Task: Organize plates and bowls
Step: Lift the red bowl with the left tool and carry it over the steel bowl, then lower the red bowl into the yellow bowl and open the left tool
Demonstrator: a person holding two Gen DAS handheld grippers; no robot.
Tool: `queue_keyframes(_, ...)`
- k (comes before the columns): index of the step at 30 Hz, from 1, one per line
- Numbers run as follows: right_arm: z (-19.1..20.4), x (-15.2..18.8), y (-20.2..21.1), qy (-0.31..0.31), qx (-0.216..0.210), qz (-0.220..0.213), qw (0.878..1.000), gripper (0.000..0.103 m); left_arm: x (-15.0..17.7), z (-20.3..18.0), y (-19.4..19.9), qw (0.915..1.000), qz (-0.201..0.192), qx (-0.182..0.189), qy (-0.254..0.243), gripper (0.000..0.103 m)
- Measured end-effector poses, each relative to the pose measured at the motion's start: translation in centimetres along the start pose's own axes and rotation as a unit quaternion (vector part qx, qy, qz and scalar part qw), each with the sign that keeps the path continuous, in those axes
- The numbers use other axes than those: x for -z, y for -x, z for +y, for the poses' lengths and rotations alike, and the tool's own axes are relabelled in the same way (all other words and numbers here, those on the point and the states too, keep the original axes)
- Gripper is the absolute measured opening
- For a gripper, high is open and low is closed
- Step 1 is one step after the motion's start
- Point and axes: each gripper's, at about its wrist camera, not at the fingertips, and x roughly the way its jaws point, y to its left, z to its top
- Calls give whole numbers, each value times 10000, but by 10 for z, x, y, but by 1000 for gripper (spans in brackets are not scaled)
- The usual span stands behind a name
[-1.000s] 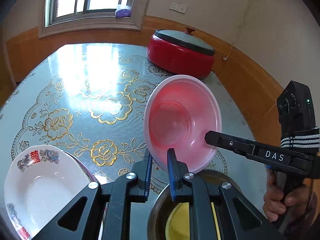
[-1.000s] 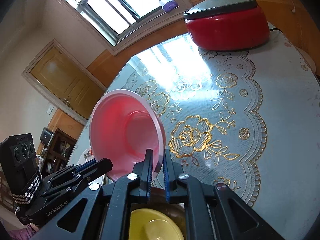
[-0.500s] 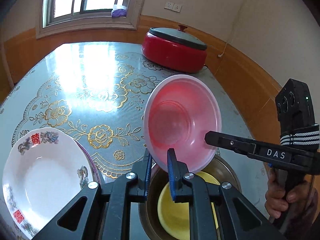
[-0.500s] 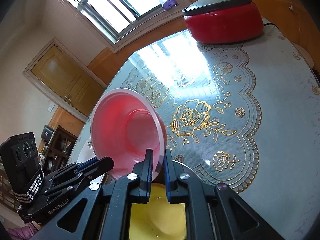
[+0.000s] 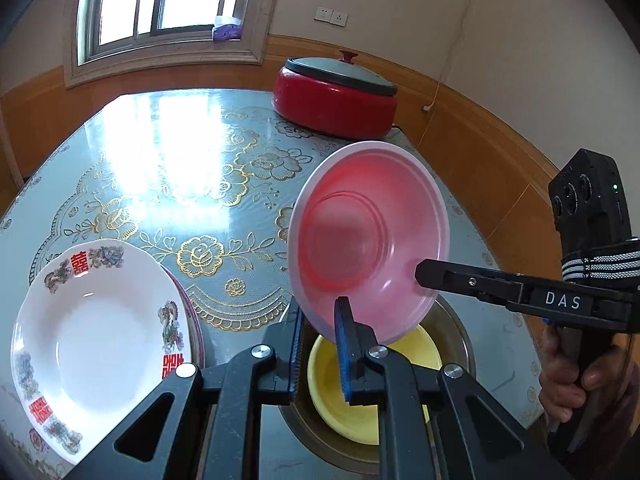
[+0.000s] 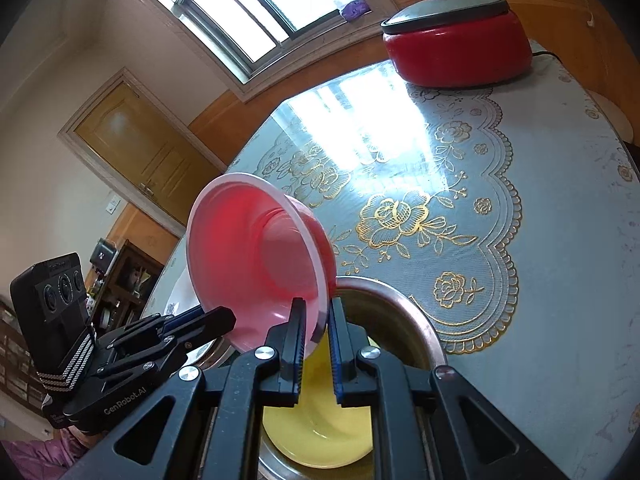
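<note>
A pink plastic bowl (image 5: pixel 368 240) hangs tilted on its side above the table, its hollow facing the left wrist camera. My left gripper (image 5: pixel 320 308) is shut on its lower rim. My right gripper (image 5: pixel 420 270) comes in from the right and is shut on the rim's other side. In the right wrist view the pink bowl (image 6: pixel 248 256) is pinched at its edge by my right gripper (image 6: pixel 316 312), with my left gripper (image 6: pixel 224 318) at its lower left. Right below sits a yellow bowl (image 5: pixel 326 392) (image 6: pixel 316 432) inside a metal bowl (image 5: pixel 460 336) (image 6: pixel 408 316).
A white patterned plate (image 5: pixel 92 340) tops a stack at the near left. A red lidded cooker (image 5: pixel 332 108) (image 6: pixel 456 52) stands at the table's far side. The floral tablecloth (image 5: pixel 180 184) lies bare between them. A hand (image 5: pixel 568 384) grips the right tool.
Both grippers have carried the pink bowl back toward the near edge. The yellow bowl, metal bowl and white plate now show more fully beneath; the red cooker looks farther off.
</note>
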Motion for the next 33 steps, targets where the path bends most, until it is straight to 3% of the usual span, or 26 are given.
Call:
queue_keyframes(8,12,17,9,187,-209,149,9995,12,9,7,10,9995,59,305,-34,15)
queue_keyframes(18,13,43,11,131,-218,415,9988,11,28,9,3,9966,466,673,20,15)
queue_keyframes(27,2,55,8,-86,-70,558,9984,11,34,3,-8,9954,608,730,-108,15)
queue_keyframes(33,10,60,-1,65,411,714,9966,12,39,-3,-21,9948,761,646,-189,16)
